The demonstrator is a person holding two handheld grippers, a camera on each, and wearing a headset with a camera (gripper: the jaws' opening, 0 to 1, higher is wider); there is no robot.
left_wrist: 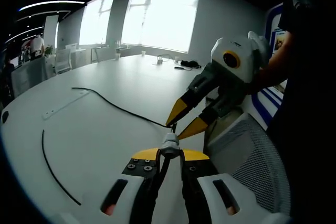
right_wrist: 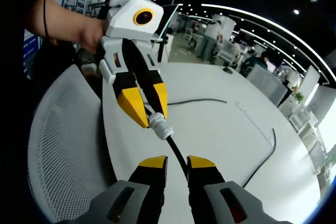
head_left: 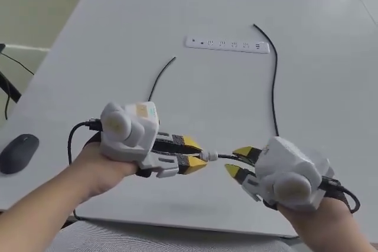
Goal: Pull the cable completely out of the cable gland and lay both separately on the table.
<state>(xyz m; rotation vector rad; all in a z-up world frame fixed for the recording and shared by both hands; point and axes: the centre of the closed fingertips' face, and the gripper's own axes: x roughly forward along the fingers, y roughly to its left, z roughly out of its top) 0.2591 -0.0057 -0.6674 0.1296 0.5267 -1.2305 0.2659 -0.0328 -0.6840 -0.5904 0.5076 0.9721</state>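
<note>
A white table (head_left: 195,104) fills the head view, with a white power strip (head_left: 227,45) lying across its far part, a dark mouse (head_left: 18,152) at its left edge and a short loose black wire (head_left: 162,77) near the middle. Close to the near edge the two claws meet tip to tip, held above the table. The left gripper (head_left: 202,156) has its yellow-tipped jaws pressed together on the small white cable gland (head_left: 208,156), which sticks out from between the tips toward the other claw. The black cable (head_left: 274,87) is still in the gland: it leaves the gland's end, passes between the jaws of the right gripper (head_left: 231,159), then runs away over the table and curves past the right end of the power strip. In the right gripper view the cable (right_wrist: 176,150) lies in the gap between that gripper's two yellow pads, which stand spread with space on either side of it (around the cable, not pinching it). The left gripper view shows the same spread tips just beyond the gland (left_wrist: 170,143). A grey mesh chair back (right_wrist: 63,145) stands just beside the table's near edge
</note>
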